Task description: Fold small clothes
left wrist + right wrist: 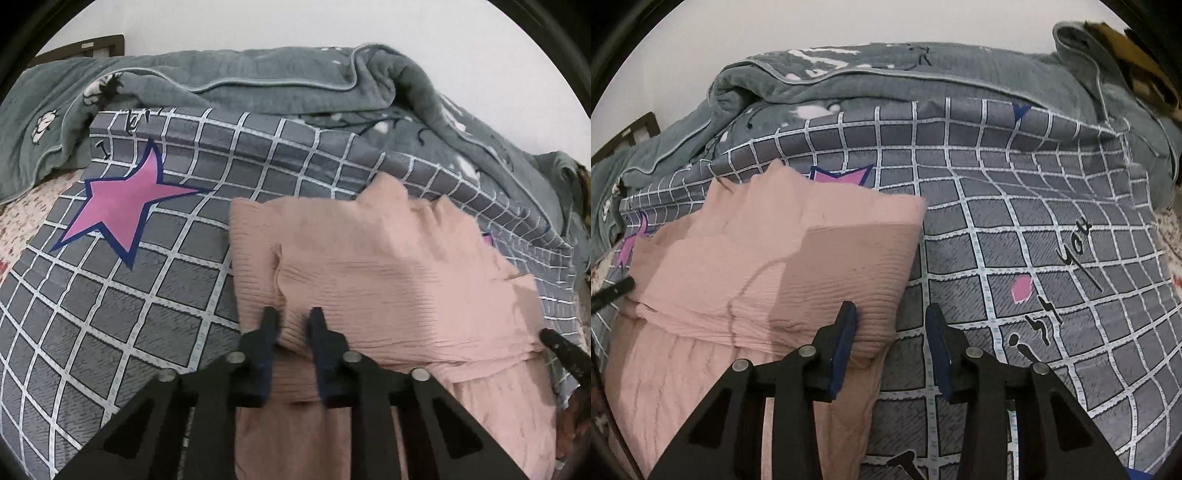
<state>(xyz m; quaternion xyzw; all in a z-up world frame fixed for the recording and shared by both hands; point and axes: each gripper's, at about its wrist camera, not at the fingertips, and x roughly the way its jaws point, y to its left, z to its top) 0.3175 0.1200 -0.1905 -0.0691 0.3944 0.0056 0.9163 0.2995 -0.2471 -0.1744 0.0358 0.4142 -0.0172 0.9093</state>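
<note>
The pink garment [369, 266] lies on the checked bedsheet [122, 317], already folded over once; more folds seem left. The left gripper [293, 321] pinches its folded edge. The right gripper [891, 314] stands open beside its right edge, holding nothing.

A bed [110, 314] under a grey grid-checked cover with pink stars carries 2 things — a pink ribbed garment [369, 266], partly folded, and a rumpled grey-green quilt [280, 81] heaped along its far edge.
</note>
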